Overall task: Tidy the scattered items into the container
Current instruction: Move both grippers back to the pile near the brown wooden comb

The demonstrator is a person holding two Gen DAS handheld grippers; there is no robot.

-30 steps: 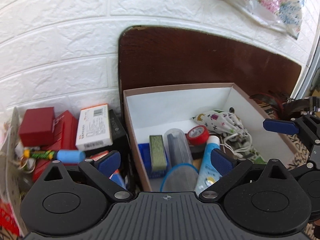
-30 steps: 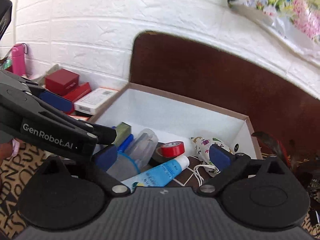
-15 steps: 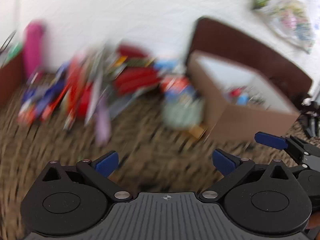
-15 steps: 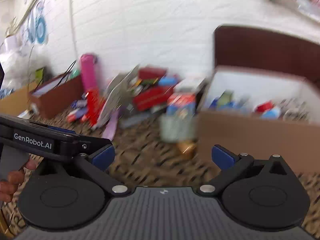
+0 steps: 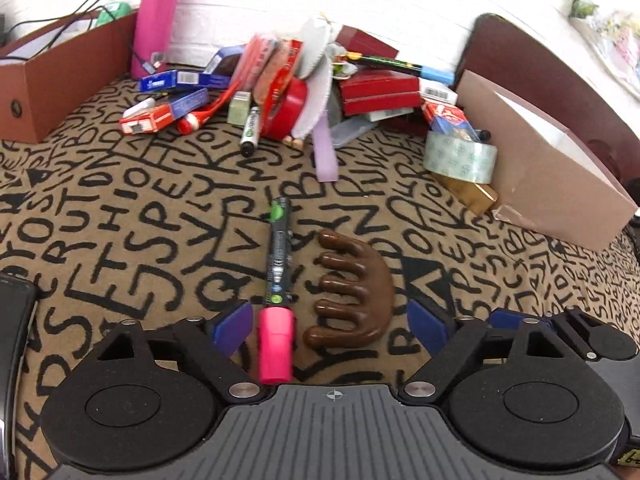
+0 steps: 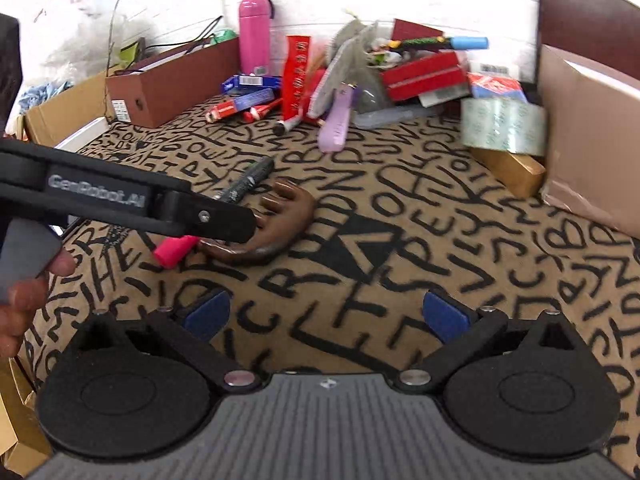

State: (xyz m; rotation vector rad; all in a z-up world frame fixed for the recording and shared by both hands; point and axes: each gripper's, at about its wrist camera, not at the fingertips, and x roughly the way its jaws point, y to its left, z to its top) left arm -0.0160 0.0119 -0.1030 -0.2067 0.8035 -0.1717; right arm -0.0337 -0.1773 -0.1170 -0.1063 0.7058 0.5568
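Starting at the upper left of the left wrist view, a long reddish-brown cardboard box [image 5: 60, 92] lies on the tan cloth printed with black letters [image 5: 132, 216], with a tall pink flask [image 5: 154, 20] standing just beside its right end. To the right of the flask, along the top centre, a heap of red and blue cartons [image 5: 288, 84] is piled against the white wall. Below it, in the lower centre of the frame, a black marker pen with a pink cap [image 5: 277, 292] lies lengthwise, and just beside it on the right rests a dark brown wooden comb with thick rounded teeth [image 5: 354, 292]. The left gripper [image 5: 330, 326] hangs over both; its jaws are closing but remain wide apart, the blue pads [image 5: 232, 328] flanking the pen's cap and the comb without pressing either. Farther right, a roll of clear packing tape [image 5: 460, 156] leans against the pale brown cardboard container [image 5: 552, 168] at the right edge. In the right wrist view, the right gripper [image 6: 325, 316] is spread wide over bare cloth, nothing between its pads.
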